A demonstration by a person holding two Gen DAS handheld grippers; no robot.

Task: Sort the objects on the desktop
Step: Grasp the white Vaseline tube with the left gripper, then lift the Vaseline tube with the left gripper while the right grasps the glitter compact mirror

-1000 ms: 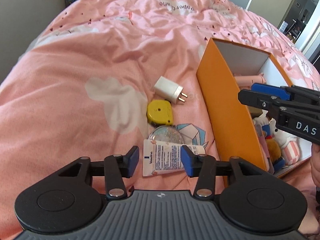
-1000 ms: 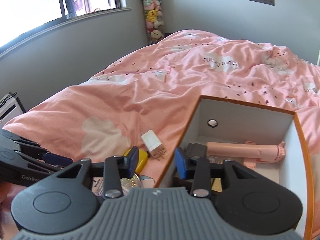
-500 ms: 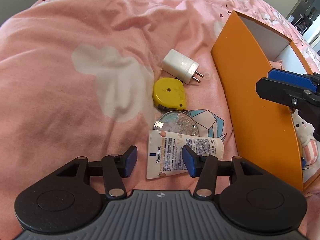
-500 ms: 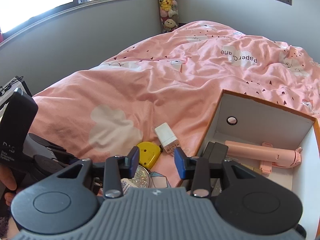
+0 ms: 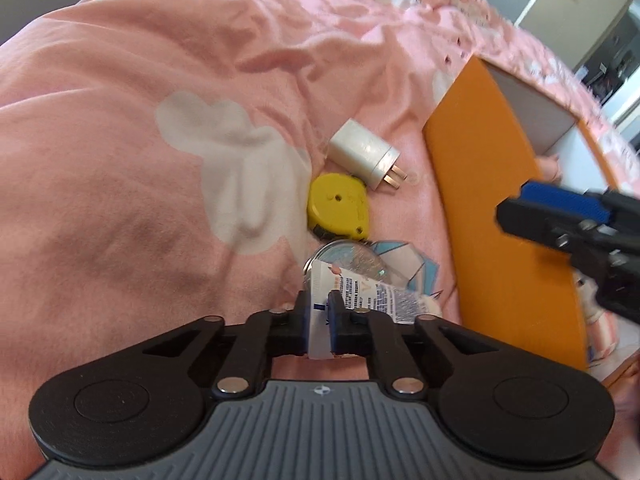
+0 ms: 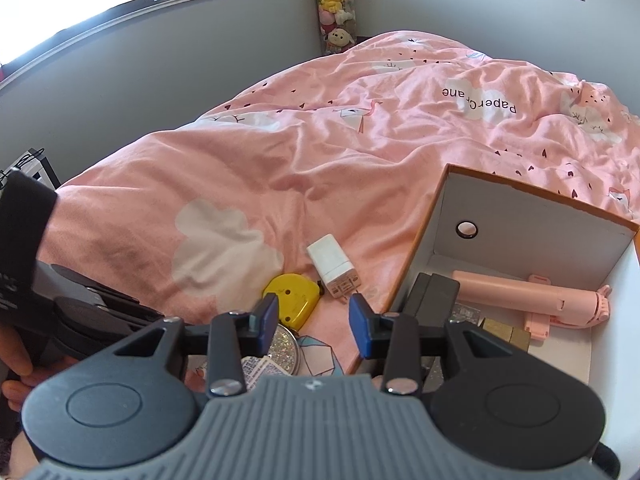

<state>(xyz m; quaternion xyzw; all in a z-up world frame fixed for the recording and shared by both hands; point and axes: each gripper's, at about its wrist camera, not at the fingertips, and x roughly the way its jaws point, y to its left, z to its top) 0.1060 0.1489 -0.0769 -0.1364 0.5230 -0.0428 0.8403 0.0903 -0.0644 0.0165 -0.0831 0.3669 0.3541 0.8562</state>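
The white tube of cream point(image 5: 360, 300) lies on the pink blanket point(image 5: 140, 160), and the left gripper point(image 5: 319, 326) has pinched its flat end tight. That end is thin, so it is likely the easy place to grab. The tube has small blue print, too blurry to read. Just past the gripper sit a round glittery tin point(image 5: 344, 258), a yellow tape measure point(image 5: 338, 210) and a white plug point(image 5: 366, 154). To the right stands the orange box point(image 5: 492, 220), where the things probably go. The right gripper point(image 6: 313, 328) hangs by the box's near wall, open and holding nothing. The blanket says "PaperCrane", upside down.
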